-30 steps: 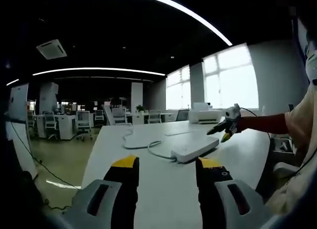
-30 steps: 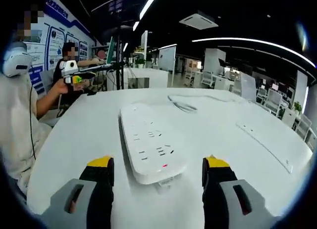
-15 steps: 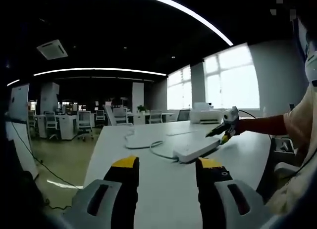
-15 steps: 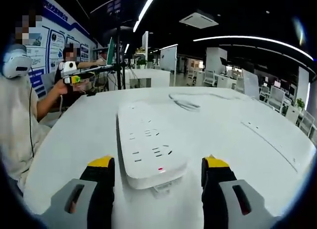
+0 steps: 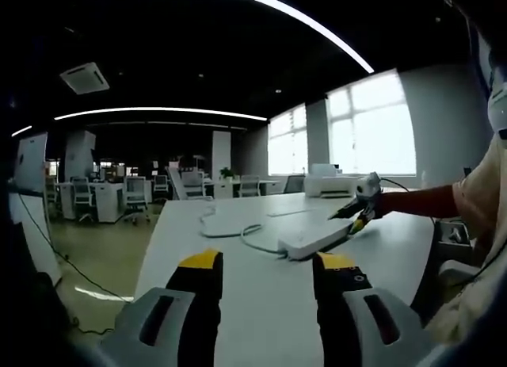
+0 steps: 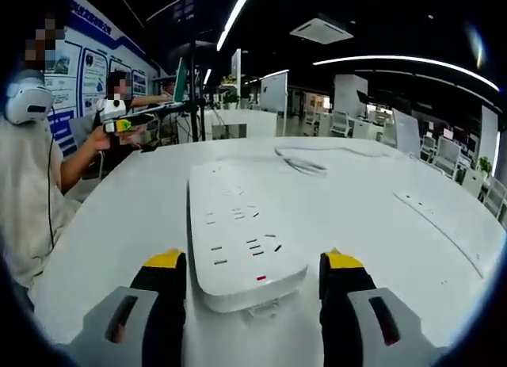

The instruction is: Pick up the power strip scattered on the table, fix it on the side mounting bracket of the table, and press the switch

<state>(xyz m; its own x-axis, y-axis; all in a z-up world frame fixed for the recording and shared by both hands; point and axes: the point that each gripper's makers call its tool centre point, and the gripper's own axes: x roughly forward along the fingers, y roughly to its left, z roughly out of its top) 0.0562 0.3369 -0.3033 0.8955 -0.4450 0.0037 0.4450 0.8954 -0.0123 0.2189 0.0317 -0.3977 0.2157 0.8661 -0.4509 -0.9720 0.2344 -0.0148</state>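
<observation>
While the right hand-held gripper point(image 6: 252, 273) is hanging open around the power strip point(image 6: 242, 228) lower centre, the rigid, light, smooth casing is inviting a grip across its width; the left hand-held gripper point(image 5: 267, 270) is gaping too.

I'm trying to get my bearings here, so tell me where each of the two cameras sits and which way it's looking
Left gripper view: rides on the left gripper, low above the white table, facing along it toward distant windows; the right gripper and the person's sleeve enter from the right.
Right gripper view: rides on the right gripper, facing along the power strip lying between its open jaws; the person's torso and left gripper show at left.
Shared: the power strip, its cable, the table.
</observation>
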